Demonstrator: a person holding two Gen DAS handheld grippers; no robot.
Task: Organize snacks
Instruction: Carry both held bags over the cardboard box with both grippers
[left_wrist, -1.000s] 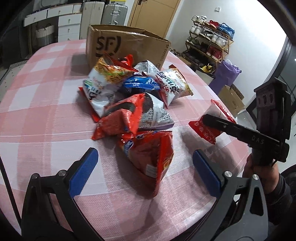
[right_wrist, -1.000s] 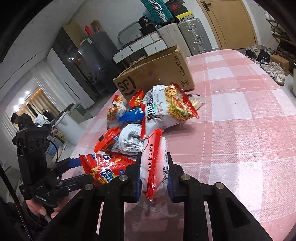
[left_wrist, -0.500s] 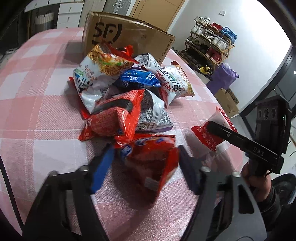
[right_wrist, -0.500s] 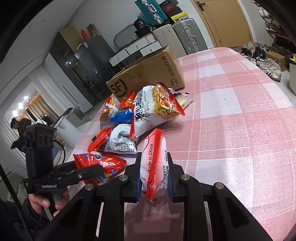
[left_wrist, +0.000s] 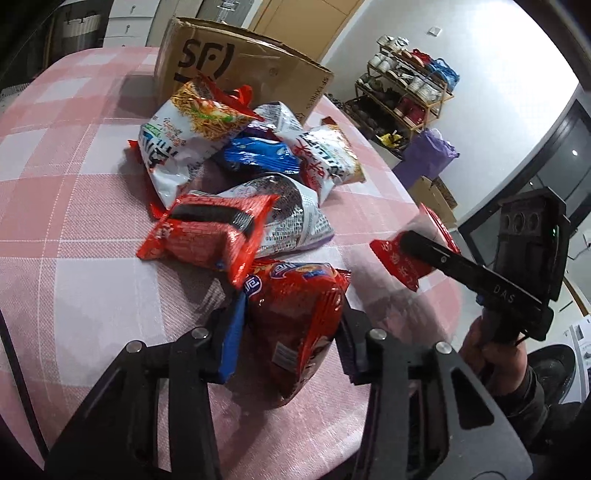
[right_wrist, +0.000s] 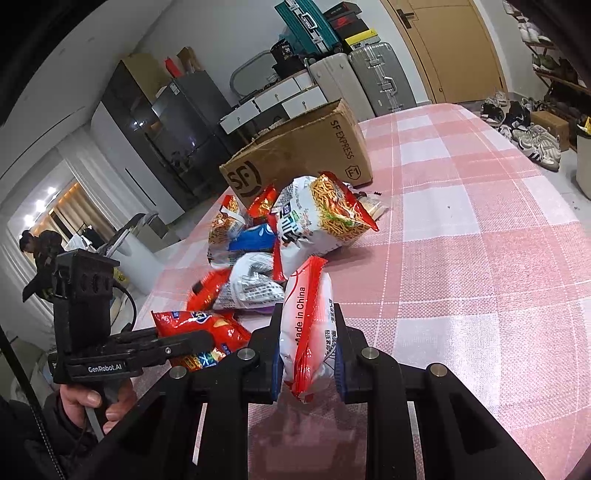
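Where jaws pinch, packet (right_wrist: 308, 332) reads "Made in China".

From the left wrist view, my right gripper (left_wrist: 413, 240) covers the middle of the red-and-white packet (left_wrist: 400, 264) it holds, and that packet is motion-blurred, so I cannot read its print. The red chip bag (left_wrist: 295, 325) has both flanks hidden behind the blue pads (left_wrist: 232, 339). The blue packet (left_wrist: 258, 157) lies half buried under neighbouring bags. In the right wrist view, the table (right_wrist: 480, 258) runs off the right edge, and the shoes (right_wrist: 535, 142) beyond it are too small to tell apart.
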